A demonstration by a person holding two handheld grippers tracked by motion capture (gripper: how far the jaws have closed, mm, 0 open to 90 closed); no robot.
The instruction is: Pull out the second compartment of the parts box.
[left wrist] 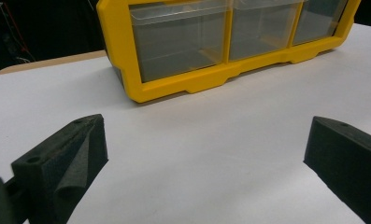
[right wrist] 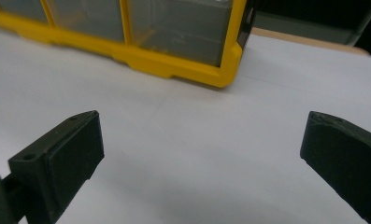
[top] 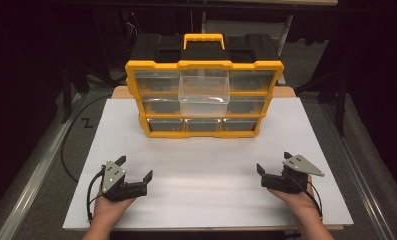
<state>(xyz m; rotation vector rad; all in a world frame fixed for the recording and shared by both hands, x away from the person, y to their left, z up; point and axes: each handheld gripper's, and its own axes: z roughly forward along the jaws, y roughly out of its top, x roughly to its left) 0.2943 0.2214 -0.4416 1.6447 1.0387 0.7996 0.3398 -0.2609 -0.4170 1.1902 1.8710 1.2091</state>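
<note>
Counter [top: 206, 165], white and broad, takes up the middle and lower part of the high view. At its upper centre stands the yellow organiser [top: 204, 97], a black-backed case with a yellow handle [top: 203, 40] on top and three rows of clear drawers. One clear drawer [top: 204, 92], in the middle column of the upper rows, sticks out toward the viewer past the frame; the others sit flush. In the left gripper view the organiser's bottom row fills the upper part of the frame; in the right gripper view its lower corner sits at the upper centre. The left gripper [top: 134, 168] rests at the lower left of the high view, the right gripper [top: 273, 162] at the lower right, each held in a hand, both released with jaws spread wide, grasping nothing, well apart from the organiser.
</note>
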